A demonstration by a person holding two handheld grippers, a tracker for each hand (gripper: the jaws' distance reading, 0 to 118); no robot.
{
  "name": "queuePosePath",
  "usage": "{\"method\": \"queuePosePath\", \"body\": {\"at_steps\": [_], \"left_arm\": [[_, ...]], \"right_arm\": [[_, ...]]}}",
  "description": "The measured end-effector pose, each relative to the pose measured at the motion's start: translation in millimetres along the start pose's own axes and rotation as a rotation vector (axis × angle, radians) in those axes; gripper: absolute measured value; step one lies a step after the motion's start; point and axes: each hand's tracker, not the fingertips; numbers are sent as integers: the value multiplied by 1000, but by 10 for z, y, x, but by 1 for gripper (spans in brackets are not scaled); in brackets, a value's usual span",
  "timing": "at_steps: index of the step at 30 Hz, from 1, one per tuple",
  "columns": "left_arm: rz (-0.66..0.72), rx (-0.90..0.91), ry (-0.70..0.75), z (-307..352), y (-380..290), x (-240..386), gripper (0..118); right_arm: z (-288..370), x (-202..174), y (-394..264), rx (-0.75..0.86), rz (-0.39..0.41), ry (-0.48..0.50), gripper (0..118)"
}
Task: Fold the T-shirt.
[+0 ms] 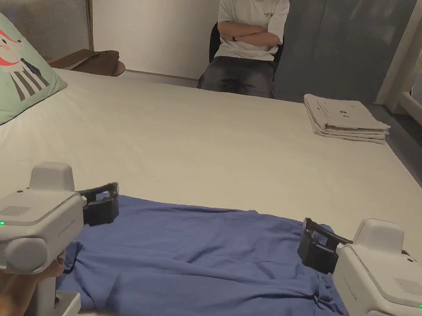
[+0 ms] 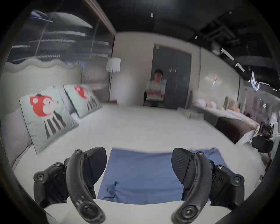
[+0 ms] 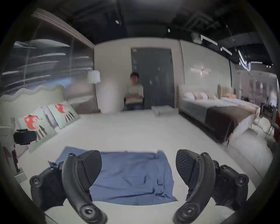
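The left hand-held gripper (image 1: 105, 204) hovers over the left end of a blue T-shirt (image 1: 209, 264), its jaws spread wide with nothing between them. The right hand-held gripper (image 1: 313, 243) hovers over the shirt's right end, likewise released and empty. In each gripper view the two black jaws stand well apart, with blue cloth and pale sheet showing in the gap.

The T-shirt lies on a cream bed (image 1: 216, 147), close to the near edge, just in front of the person holding the grippers. It forms a wide, shallow band running left to right. Its far edge is fairly straight. Its right end is bunched into wrinkles, and a loose flap sticks out at the near left corner. No sleeves or collar can be made out, so the shirt looks to have been folded at least once along its length, though the layers cannot be counted.

Judging by this, the task is partway done. The band probably still needs folding across its width, and the rumpled right end wants smoothing first.

Farther off on the bed, at the right, sits a neat stack (image 1: 344, 119) of folded pale garments. Printed cushions (image 1: 13, 67) lie at the left. A person (image 1: 249, 38) sits in a chair beyond the bed, arms crossed.
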Motion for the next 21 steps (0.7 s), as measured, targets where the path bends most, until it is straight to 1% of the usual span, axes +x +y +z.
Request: {"method": "queuePosePath", "body": {"at_steps": [3,6,9,10,11,12,13,14,15,16,21], "left_arm": [[-23,119,-7,300,159,171,91],[-64,183,-8,455,190,260,96],[-112,223,-3,601,174,328,96],[-125,235,2,643,159,343,96],[-137,247,6,678,141,354,94],[-152,253,3,718,127,357,91],[-155,264,1,745,112,362,81],[-160,270,-6,770,104,363,49],[-162,272,-13,790,101,364,18],[-160,271,-13,797,100,369,1],[-151,224,-52,701,111,302,0]], "right_arm": [[319,-161,184,103,52,-5,101],[496,-275,238,160,98,-36,101],[624,-359,233,202,155,-76,100],[663,-385,227,208,168,-87,95],[700,-405,219,211,168,-90,81],[728,-399,208,220,167,-84,63],[756,-407,202,231,164,-81,42],[768,-422,203,232,161,-87,13],[770,-429,202,233,160,-90,2],[772,-414,200,236,160,-89,1],[773,-405,196,245,153,-88,0]]}}
